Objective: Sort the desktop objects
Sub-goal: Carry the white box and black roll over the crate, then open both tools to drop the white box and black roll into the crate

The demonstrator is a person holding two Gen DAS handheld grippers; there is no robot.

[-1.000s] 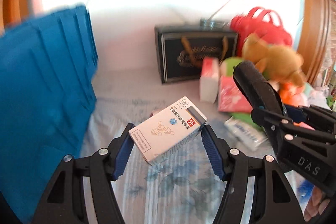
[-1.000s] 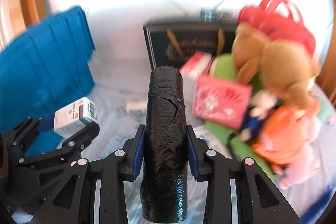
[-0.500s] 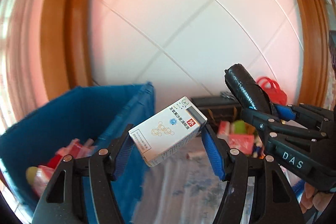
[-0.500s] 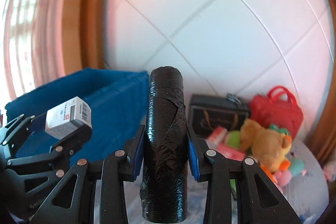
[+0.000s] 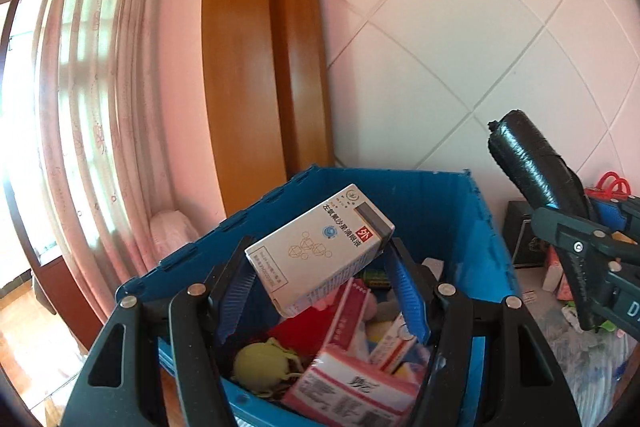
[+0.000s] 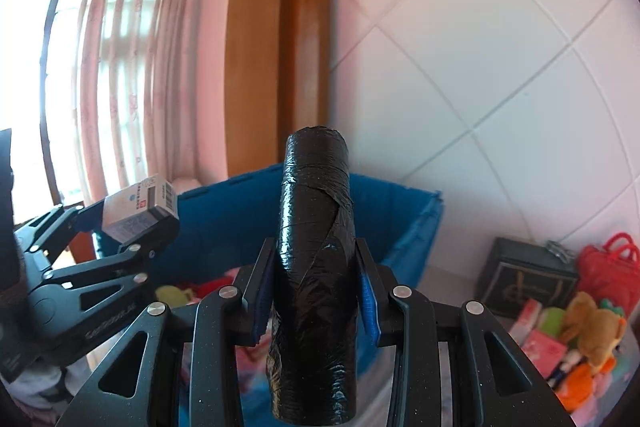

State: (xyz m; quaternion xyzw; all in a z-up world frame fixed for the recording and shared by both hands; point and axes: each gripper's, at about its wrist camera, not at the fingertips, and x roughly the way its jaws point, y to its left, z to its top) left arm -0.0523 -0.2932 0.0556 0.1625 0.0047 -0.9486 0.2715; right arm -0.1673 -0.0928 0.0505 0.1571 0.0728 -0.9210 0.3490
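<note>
Two items held: a white medicine box (image 5: pixel 318 247) and a black plastic roll (image 6: pixel 316 267), each carried over the blue crate (image 5: pixel 436 203).
Step in hand: the drop-off into the crate is judged to be under way.
Left gripper (image 5: pixel 320 295): closed on the box, which is held tilted between the blue pads, above the toys and packets already in the crate.
Right gripper (image 6: pixel 316 291): clamped around the roll, held upright, near the crate's rim.
Next move: a lowering and an opening of the jaws is called for.
Beyond: plush toys (image 6: pixel 592 323) are left on the bed.
</note>
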